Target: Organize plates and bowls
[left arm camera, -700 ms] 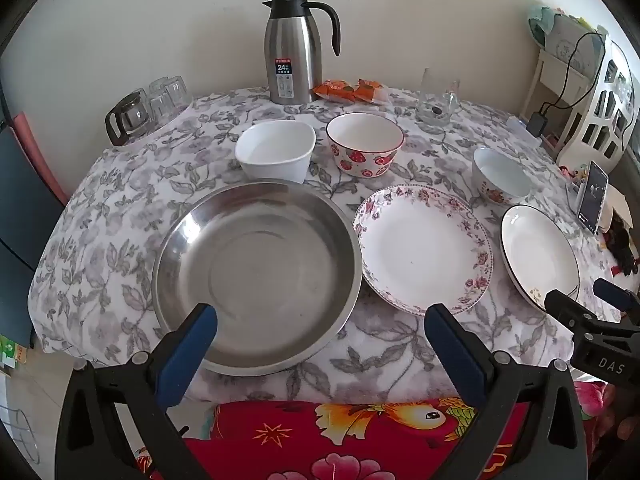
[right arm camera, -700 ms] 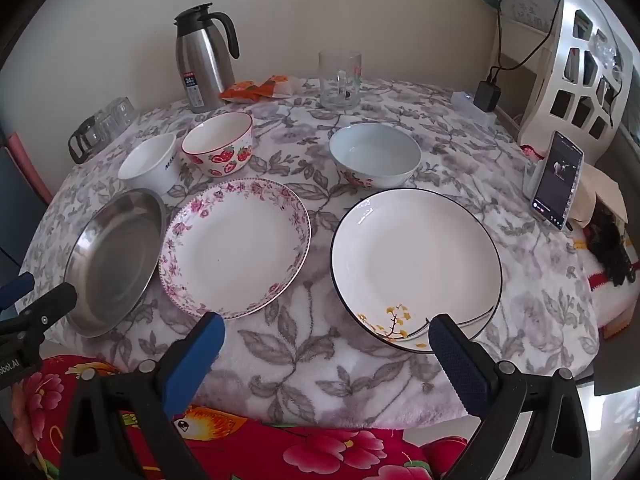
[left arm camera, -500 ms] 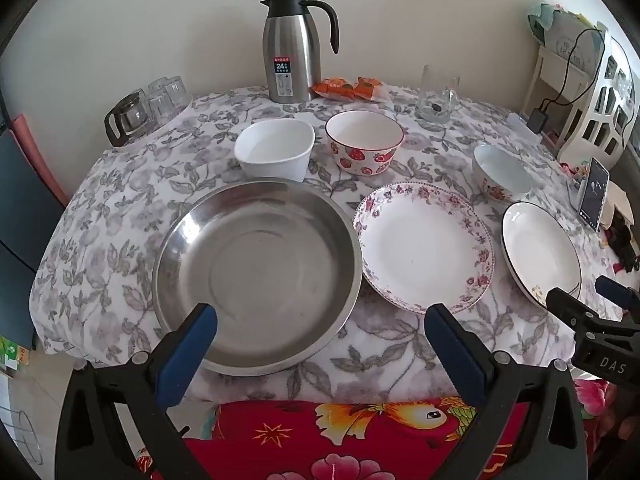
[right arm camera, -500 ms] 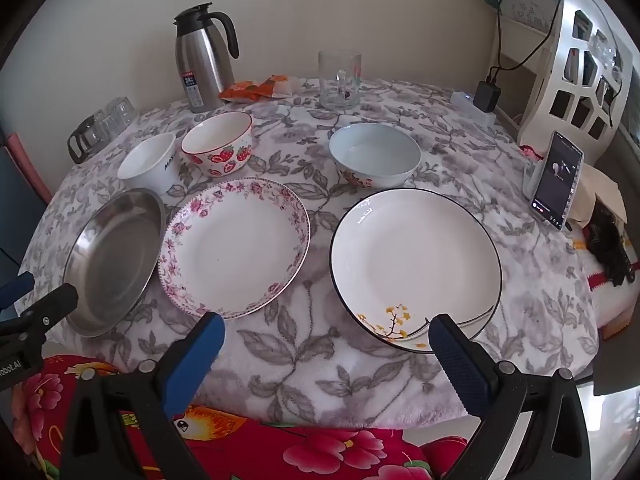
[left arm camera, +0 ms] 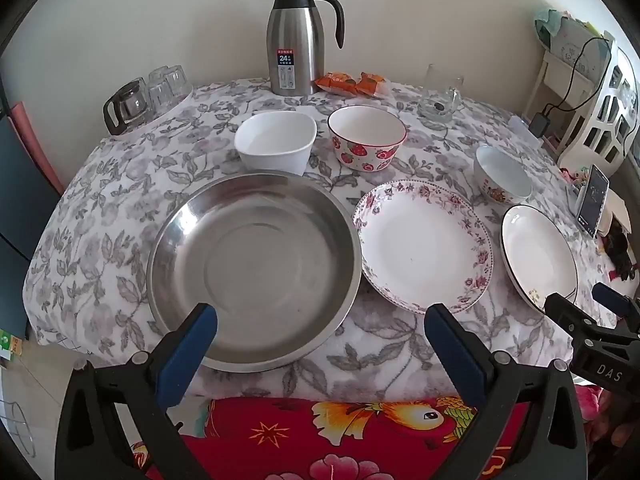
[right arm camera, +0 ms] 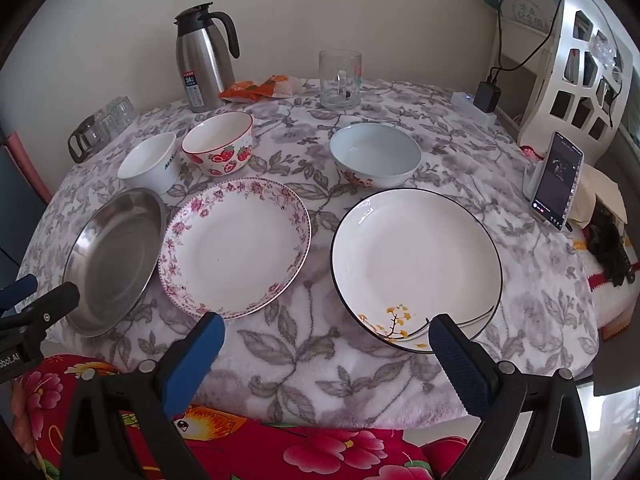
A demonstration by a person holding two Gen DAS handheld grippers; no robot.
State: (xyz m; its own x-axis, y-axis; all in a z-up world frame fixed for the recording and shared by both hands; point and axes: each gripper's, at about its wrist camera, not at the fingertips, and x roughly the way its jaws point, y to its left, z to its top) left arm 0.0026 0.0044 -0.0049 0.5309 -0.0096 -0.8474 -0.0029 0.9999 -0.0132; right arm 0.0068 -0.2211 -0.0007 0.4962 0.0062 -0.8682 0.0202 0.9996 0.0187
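Note:
A steel dish (left arm camera: 254, 270) (right arm camera: 114, 258) lies at the table's front left, a pink-flowered plate (left arm camera: 422, 246) (right arm camera: 236, 246) beside it, and a black-rimmed white plate (right arm camera: 416, 270) (left arm camera: 538, 254) at the right. Behind them stand a white square bowl (left arm camera: 276, 146) (right arm camera: 150, 166), a strawberry bowl (left arm camera: 366, 136) (right arm camera: 220, 148) and a pale blue bowl (right arm camera: 376, 156) (left arm camera: 502, 174). My left gripper (left arm camera: 320, 320) is open and empty, hovering over the front edge by the steel dish. My right gripper (right arm camera: 326, 330) is open and empty before the two plates.
A steel thermos jug (left arm camera: 302, 40), orange snack packets (left arm camera: 350, 82), a glass mug (right arm camera: 340, 80) and upturned glasses (left arm camera: 146, 94) stand along the back. A phone (right arm camera: 556, 182) leans at the right edge by a white shelf (right arm camera: 580, 64). A red flowered cloth (left arm camera: 320, 436) hangs below the front edge.
The left gripper has drawn back and risen slightly, so the table sits a little lower in its view. The right gripper has hardly moved. Both stay open.

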